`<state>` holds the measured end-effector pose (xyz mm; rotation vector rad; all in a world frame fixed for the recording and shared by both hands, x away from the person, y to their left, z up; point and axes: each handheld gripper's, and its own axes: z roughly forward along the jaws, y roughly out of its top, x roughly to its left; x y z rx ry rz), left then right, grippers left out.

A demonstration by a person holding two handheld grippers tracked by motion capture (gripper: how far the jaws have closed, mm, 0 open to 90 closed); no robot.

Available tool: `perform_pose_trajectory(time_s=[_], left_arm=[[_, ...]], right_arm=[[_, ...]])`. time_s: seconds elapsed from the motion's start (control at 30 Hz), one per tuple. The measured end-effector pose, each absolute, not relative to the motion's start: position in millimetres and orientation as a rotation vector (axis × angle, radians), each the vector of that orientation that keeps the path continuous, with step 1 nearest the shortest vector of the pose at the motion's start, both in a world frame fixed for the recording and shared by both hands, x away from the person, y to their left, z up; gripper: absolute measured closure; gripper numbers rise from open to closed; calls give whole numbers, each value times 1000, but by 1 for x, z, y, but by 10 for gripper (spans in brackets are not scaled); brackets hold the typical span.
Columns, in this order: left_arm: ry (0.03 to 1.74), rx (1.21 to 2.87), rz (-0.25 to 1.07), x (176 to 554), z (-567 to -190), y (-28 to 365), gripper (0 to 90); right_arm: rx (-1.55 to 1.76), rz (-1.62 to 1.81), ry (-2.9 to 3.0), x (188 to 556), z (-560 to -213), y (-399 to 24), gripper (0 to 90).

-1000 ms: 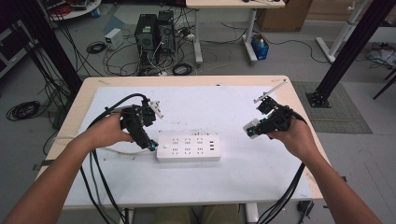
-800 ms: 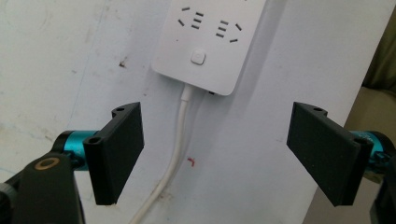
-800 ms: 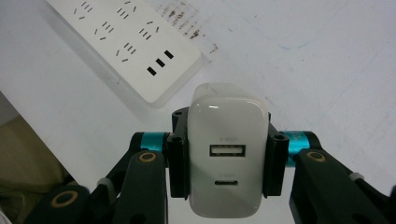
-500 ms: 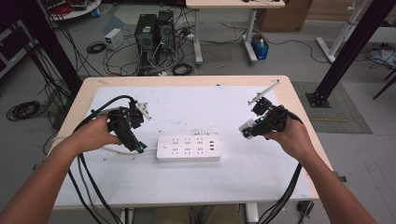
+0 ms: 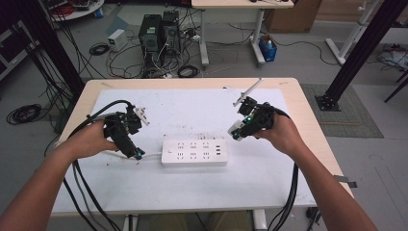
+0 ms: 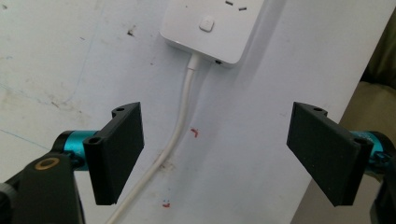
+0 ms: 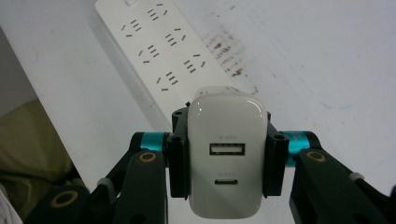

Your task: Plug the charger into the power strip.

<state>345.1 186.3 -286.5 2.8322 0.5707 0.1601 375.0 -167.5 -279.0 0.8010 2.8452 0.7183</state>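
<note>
I am pinching the white charger (image 7: 227,156) in my right gripper (image 7: 227,158), ports facing me, above the power strip (image 5: 194,153) lying lengthwise across the bench (image 5: 192,192); my left gripper (image 6: 215,154) is hanging spread over its cord (image 6: 180,126).

White power strip (image 5: 194,152) lies between 2 grippers on table (image 5: 192,103).

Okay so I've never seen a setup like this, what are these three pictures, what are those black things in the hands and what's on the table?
A person holds two hand-held grippers, each with two black jaws. The high view looks down on the white table; each of the other two comes from a camera riding on a gripper. A white power strip lies in the middle, its cable trailing off. The left gripper is open above that cable, holding nothing. The right gripper is shut on a white USB charger, above the strip.
</note>
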Motion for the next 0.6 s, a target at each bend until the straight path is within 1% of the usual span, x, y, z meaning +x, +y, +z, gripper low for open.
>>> perform_pose_trajectory(time_s=[0.2,0.27,0.4,0.6], left_arm=[[581,2842,157,343,-291,189,190],[563,2848,150,342,-292,190,189],[583,2852,138,342,-298,193,190],[588,2867,148,342,-304,196,189]], right_arm=[[639,689,2919,388,-285,-141,620],[608,666,2946,393,-291,-133,620],[517,555,2980,399,-308,-117,621],[414,519,3026,407,-321,-97,620]])
